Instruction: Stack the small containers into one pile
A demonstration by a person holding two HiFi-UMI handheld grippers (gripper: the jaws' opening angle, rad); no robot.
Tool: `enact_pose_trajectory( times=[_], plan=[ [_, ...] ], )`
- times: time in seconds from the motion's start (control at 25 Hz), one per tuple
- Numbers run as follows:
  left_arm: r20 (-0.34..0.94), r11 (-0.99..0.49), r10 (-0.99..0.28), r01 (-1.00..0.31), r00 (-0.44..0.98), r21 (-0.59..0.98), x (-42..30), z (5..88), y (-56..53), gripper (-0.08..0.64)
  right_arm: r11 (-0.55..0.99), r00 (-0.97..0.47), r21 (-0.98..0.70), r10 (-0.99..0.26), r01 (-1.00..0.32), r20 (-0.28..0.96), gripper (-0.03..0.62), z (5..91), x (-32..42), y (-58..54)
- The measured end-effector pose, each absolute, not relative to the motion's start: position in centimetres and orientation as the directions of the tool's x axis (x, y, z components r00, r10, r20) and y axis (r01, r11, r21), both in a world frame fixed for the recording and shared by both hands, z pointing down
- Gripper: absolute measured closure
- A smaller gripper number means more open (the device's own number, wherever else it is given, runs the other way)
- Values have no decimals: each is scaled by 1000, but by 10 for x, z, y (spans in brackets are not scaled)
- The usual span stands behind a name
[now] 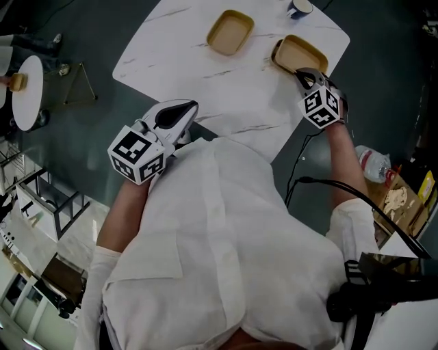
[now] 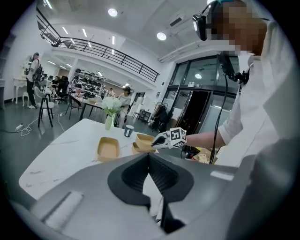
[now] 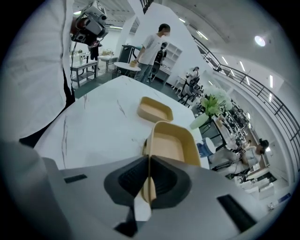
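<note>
Your R gripper (image 1: 302, 74) grips the held container (image 1: 302, 53), a shallow tan tray, by its near rim at the right side of the white marble table (image 1: 171, 48); jaws all but shut, the thin wall pinched between the pads, as the right gripper view shows plainly; the tray's open side faces up. In the left gripper view a lower tan rim (image 2: 135, 149) peeks out just beneath it; whether that's another tray nested under it, can't tell. The lone container (image 1: 230, 32), same colour and shape, lies open side up on the tabletop to the left of the held one, apart from it, nothing touching it. Your L gripper (image 1: 186, 108) hangs over the table's near edge, close to your white shirt (image 1: 219, 225), well apart from both trays; jaws pressed together, nothing between them. A dark mug (image 1: 299, 7) stands at the far edge beyond the held container; a vase (image 2: 109, 122) w/ white flowers stands near it.
</note>
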State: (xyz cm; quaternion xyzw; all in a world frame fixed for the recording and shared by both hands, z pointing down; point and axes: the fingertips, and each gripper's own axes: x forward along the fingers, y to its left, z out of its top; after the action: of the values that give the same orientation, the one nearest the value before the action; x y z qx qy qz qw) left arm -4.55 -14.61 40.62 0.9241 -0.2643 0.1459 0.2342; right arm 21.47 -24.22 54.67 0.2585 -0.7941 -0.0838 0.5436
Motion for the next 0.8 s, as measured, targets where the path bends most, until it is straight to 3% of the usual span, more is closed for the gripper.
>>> enact_pose_trajectory(
  times=[0.8],
  plan=[
    [443,-712,-461,-618,769,334,-52,413,-126,552,876,-303,347,-449,-336,841,575,590,214,-246]
  ],
)
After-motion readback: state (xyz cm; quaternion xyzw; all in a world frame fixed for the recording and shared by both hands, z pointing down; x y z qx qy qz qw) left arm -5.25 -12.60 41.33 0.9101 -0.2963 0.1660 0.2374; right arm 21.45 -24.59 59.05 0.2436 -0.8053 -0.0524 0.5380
